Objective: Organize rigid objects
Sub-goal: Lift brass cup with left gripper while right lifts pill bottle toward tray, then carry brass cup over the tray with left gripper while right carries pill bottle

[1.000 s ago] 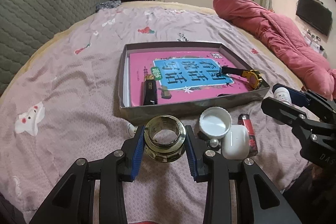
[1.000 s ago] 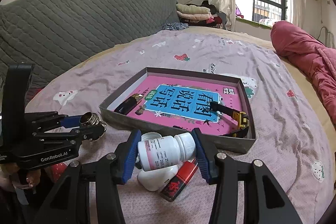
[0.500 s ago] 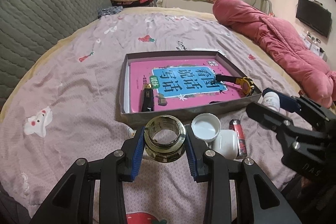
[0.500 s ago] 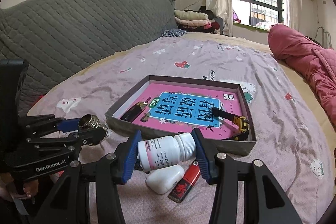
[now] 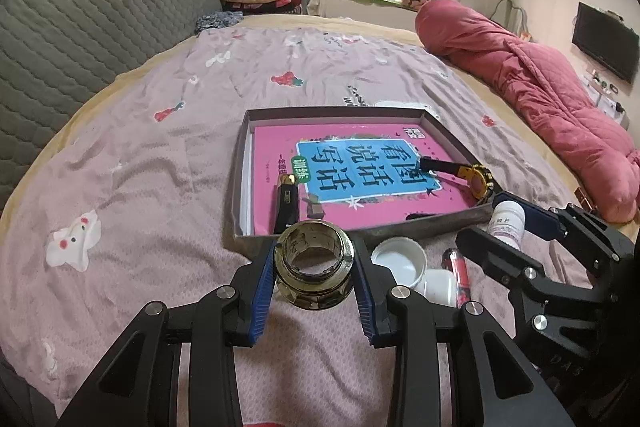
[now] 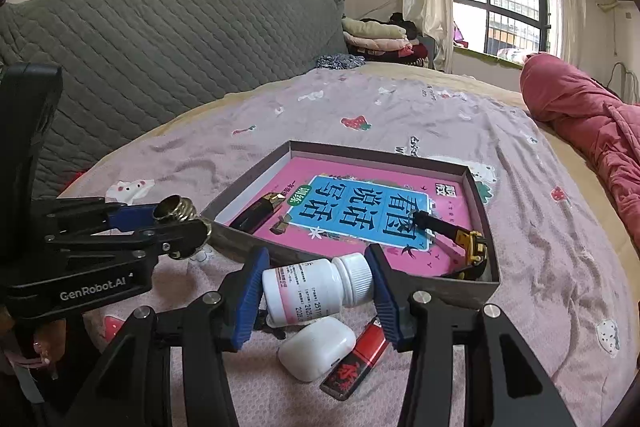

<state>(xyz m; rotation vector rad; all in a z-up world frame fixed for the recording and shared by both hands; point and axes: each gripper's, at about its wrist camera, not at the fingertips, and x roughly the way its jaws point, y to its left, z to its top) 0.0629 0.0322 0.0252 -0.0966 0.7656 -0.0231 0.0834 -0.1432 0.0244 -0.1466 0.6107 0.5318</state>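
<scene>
Your left gripper holds the brass ring, and your right gripper clamps the pill bottle. Both have risen off the bed since a moment ago, near the box, so you can drop them in.

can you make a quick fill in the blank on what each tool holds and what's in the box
The left tool is shut on a brass-coloured ____.
The right tool grips a white pill ____.
The grey box holds a ____ book under a watch.
The earbud case lies ____ the box.

Missing: ring; bottle; pink; outside
</scene>
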